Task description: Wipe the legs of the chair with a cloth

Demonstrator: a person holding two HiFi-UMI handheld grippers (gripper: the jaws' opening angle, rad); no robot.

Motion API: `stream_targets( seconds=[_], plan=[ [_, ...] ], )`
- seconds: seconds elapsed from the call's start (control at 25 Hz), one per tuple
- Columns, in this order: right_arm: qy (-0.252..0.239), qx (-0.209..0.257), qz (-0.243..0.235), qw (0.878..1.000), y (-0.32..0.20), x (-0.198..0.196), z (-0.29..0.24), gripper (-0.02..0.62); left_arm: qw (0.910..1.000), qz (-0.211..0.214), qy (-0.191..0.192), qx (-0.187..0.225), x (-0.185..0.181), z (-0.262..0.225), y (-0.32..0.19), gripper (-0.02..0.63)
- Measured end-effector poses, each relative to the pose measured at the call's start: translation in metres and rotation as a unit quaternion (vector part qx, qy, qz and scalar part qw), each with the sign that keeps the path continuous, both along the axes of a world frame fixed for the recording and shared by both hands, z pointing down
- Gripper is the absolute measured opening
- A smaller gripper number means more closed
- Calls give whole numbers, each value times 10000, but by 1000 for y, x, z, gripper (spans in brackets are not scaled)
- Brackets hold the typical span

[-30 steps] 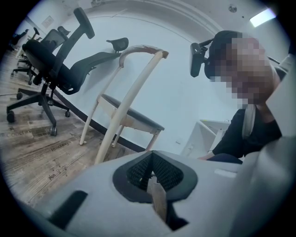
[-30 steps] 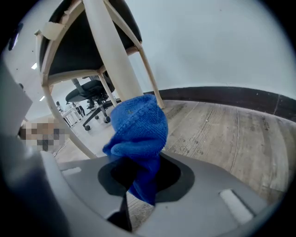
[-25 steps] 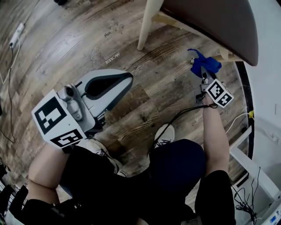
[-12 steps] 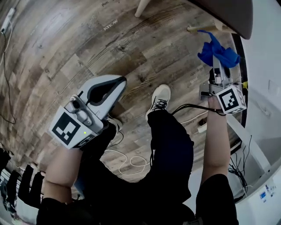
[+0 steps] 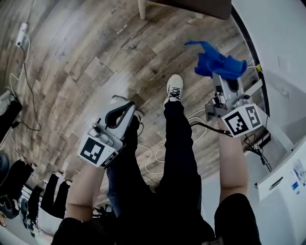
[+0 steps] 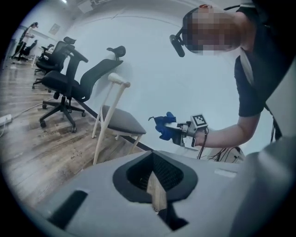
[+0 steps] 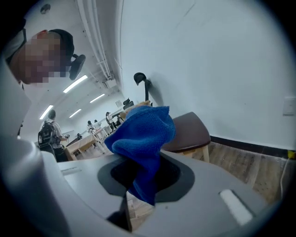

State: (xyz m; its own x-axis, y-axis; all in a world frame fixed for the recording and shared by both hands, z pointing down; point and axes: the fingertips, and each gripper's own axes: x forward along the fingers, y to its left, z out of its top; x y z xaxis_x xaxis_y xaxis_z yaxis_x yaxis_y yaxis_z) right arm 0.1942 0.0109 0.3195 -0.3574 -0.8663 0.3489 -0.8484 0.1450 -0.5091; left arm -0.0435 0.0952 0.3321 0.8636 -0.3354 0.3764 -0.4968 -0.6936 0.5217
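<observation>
My right gripper (image 5: 221, 81) is shut on a blue cloth (image 5: 214, 62), which bunches up out of its jaws (image 7: 147, 139) and hangs down between them. It is held in the air, apart from the chair. The chair has a dark seat (image 7: 187, 133) and pale wooden legs (image 7: 205, 152); in the head view only its seat edge (image 5: 196, 5) and one leg (image 5: 141, 8) show at the top. From the left gripper view the whole chair (image 6: 121, 121) stands by the wall, with the cloth (image 6: 165, 127) to its right. My left gripper (image 5: 129, 107) is shut with nothing in it (image 6: 156, 194).
The person's shoe (image 5: 174, 88) and leg stand between the grippers on the wooden floor. Black office chairs (image 6: 64, 83) are further back at the left. A power strip with its cable (image 5: 20, 34) lies at the far left. Cables (image 5: 260, 149) run along the white wall on the right.
The view has risen and the floor looks further away. Both grippers have come up, the right one carrying the cloth away from the chair, which has slid to the top edge.
</observation>
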Motion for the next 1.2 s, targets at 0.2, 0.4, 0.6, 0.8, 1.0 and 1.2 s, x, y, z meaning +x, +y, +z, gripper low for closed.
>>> stream_targets(
  seconds=[0.2, 0.4, 0.6, 0.8, 1.0, 1.2],
  plan=[
    [-204, 63, -139, 9997, 20, -11, -106, 97, 9999, 107, 90, 58, 11, -126, 10, 6],
    [-390, 308, -165, 9986, 33, -4, -221, 97, 9988, 105, 114, 461, 24, -240, 7, 6],
    [-442, 527, -229, 9974, 43, 6, -315, 97, 9975, 47, 274, 652, 29, -325, 0, 6],
    [-533, 698, -566, 9945, 60, -5, -394, 97, 9960, -136, 413, 783, 24, -403, 1, 6],
    [-751, 857, -940, 9890, 69, -30, -435, 97, 9931, -627, 589, 802, 28, -440, -12, 6],
    [-971, 749, -1140, 9859, 85, -54, -433, 97, 9919, -675, 793, 724, 36, -438, -13, 6]
  ],
)
